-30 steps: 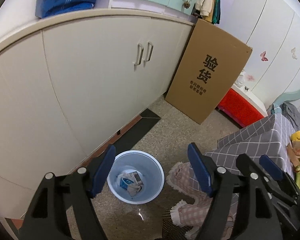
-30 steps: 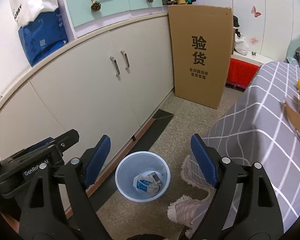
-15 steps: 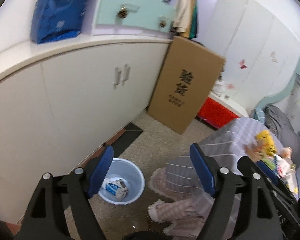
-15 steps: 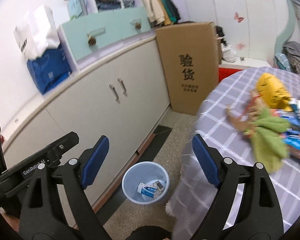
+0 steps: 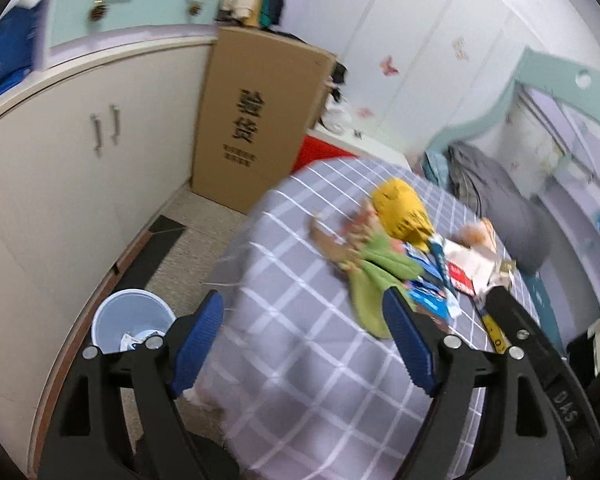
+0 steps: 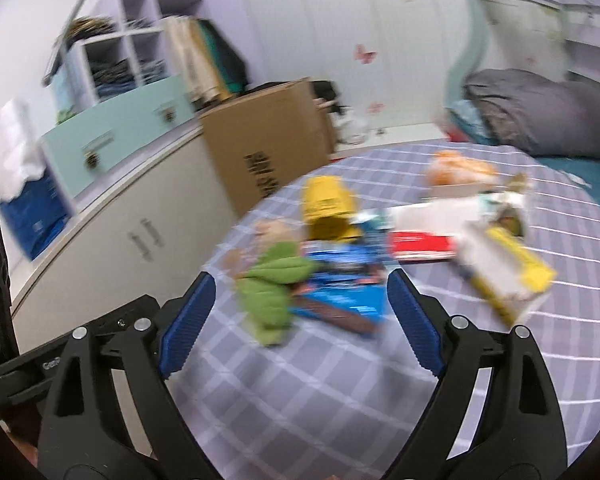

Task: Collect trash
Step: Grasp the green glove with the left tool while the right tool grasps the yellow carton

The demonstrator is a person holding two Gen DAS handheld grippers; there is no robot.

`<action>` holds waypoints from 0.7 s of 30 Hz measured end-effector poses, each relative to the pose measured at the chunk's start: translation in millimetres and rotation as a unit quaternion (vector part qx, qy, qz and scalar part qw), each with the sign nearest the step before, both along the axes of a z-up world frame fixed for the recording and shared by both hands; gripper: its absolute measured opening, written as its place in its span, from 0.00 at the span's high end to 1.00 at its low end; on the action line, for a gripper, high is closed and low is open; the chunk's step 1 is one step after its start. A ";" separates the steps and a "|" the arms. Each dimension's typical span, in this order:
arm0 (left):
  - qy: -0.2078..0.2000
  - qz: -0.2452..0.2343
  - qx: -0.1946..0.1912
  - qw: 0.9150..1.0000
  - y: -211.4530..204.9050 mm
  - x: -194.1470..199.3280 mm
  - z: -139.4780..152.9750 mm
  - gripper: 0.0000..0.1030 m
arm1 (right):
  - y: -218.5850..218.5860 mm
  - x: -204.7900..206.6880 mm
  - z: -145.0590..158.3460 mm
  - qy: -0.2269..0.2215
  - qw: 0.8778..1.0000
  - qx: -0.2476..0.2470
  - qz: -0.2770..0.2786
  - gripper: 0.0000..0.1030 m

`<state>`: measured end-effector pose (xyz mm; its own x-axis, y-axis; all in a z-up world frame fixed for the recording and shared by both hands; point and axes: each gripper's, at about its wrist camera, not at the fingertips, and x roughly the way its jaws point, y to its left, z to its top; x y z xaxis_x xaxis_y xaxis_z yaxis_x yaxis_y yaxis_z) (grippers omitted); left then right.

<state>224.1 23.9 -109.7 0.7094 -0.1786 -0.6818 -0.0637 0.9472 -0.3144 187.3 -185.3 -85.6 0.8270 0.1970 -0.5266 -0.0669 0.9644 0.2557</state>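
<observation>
Crumpled wrappers and cartons (image 6: 400, 240) lying blurred beside yellow bag (image 6: 330, 210); right gripper (image 6: 300, 316) opening, empty; left gripper (image 5: 306, 340) wide, empty.

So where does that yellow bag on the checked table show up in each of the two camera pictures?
Left wrist view: the yellow bag sits right of centre, in the upper half, at the far end of the litter on the table.
Right wrist view: the yellow bag is just above centre, beyond the green cloth.
Shared landmark: the cardboard box with black characters, standing behind the table in both.
</observation>
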 end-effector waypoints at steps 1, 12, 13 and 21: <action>0.004 -0.007 0.003 1.000 -10.0 5.4 -3.0 0.23 | -7.8 -1.0 -1.0 0.000 1.000 -0.004 -0.009 0.15; 0.061 -0.010 0.010 0.998 -62.9 55.0 -42.3 0.39 | -84.1 -2.8 -24.8 0.034 0.996 -0.029 -0.073 0.13; 0.061 -0.011 0.017 0.998 -65.6 55.6 -42.7 0.55 | -85.1 -4.4 -26.3 0.035 0.996 -0.030 -0.076 0.13; -0.022 -0.005 0.044 0.999 -62.9 28.0 -12.1 0.91 | -104.7 0.0 -31.7 0.054 0.993 -0.066 -0.080 0.09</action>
<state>252.1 -39.1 -121.8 0.7371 -0.1255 -0.6640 -0.0432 0.9719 -0.2316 187.3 -290.0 -117.2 0.7799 -0.0089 -0.6258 0.1105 0.9862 0.1236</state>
